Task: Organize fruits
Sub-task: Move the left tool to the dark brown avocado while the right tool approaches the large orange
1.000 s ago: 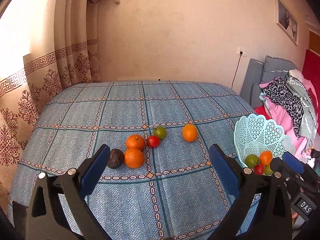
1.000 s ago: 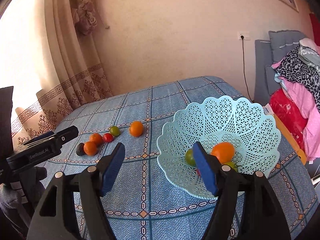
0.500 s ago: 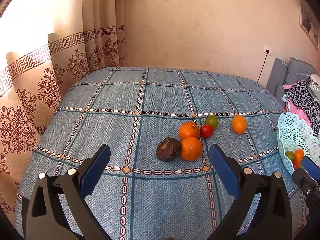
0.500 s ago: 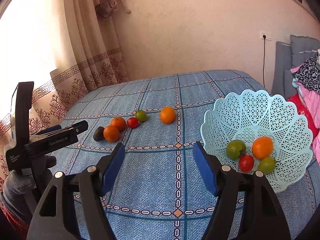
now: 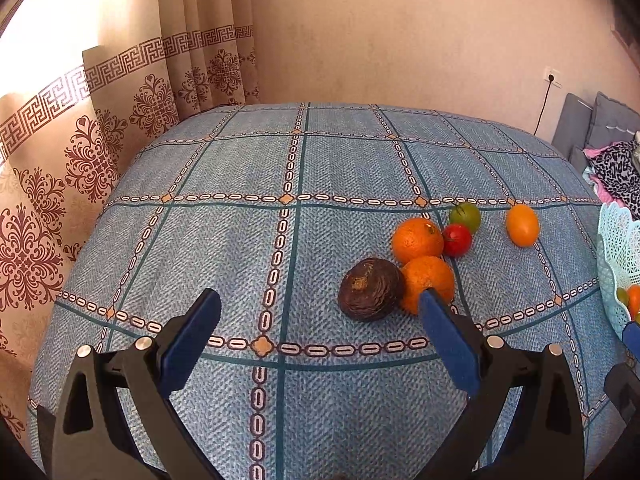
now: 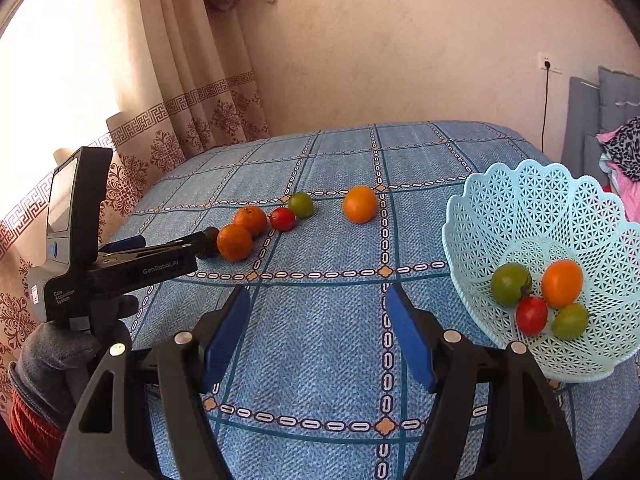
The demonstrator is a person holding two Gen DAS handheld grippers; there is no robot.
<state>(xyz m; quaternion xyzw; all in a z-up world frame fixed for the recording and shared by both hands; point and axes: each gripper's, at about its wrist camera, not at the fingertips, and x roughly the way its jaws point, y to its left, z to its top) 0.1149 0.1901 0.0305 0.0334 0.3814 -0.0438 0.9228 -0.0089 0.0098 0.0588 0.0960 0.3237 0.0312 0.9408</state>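
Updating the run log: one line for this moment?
left gripper open near dark fruit | right gripper open, empty | basket holds four fruits

Black frames, blue-padded fingers [image 5: 448, 340]

bed [image 5: 224, 240] | blue checked cover | loose fruits [image 5: 416, 238] | lattice basket [image 6: 536, 208]

We saw a blue checked cloth [image 5: 224, 240] over the surface, patterned beige curtains [image 5: 120, 120] at its left, a wall socket [image 6: 546, 65] with a dangling cord, grey cushions [image 6: 616, 92], and heaped clothes [image 5: 612, 168] at right.
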